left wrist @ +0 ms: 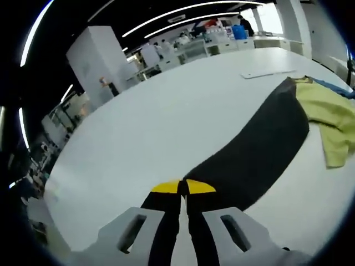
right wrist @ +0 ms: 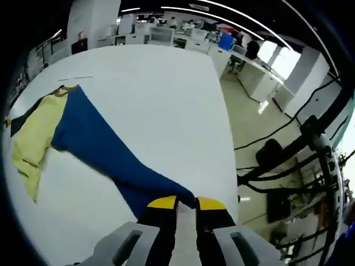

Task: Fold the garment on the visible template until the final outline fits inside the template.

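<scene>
The left gripper (left wrist: 183, 187) reaches low over the white table (left wrist: 166, 122), its yellow-tipped fingers (left wrist: 165, 187) together, pinching the near end of a black sleeve (left wrist: 260, 149). That sleeve runs taut away to the yellow garment (left wrist: 327, 116), bunched toward the table's far edge. The right gripper (right wrist: 186, 203) sits near the table's corner, fingers (right wrist: 162, 203) clamped on a blue sleeve (right wrist: 105, 149), which stretches back across the table to the same yellow body. Beyond the table edge, cables (right wrist: 277, 166) lie on the floor.
</scene>
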A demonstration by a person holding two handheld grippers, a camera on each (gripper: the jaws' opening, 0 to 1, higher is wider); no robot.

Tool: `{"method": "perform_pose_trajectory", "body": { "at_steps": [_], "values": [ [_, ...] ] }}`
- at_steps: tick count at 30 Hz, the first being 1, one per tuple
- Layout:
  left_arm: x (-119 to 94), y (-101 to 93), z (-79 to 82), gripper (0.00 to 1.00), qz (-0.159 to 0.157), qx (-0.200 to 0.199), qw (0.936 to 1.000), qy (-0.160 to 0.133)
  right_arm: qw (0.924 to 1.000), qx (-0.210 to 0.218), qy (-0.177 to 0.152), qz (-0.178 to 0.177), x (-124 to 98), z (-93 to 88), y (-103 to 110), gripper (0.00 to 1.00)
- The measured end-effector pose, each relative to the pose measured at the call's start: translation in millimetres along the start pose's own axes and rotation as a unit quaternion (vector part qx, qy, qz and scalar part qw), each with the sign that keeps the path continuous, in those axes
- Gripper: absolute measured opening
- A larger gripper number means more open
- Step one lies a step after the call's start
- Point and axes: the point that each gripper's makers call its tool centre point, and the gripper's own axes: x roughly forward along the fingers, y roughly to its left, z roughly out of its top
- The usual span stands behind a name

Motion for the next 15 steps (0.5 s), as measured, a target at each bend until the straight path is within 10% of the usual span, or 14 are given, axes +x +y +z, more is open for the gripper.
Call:
{"method": "perform_pose_trajectory", "body": {
  "at_steps": [15],
  "values": [
    [-16, -75.5, 36.5, 0.33, -0.149, 0.019, 0.9858, -0.074, 0.9842, 0.017, -0.062, 0.165, -34, 27.2, 112, 0.56]
  ]
}}
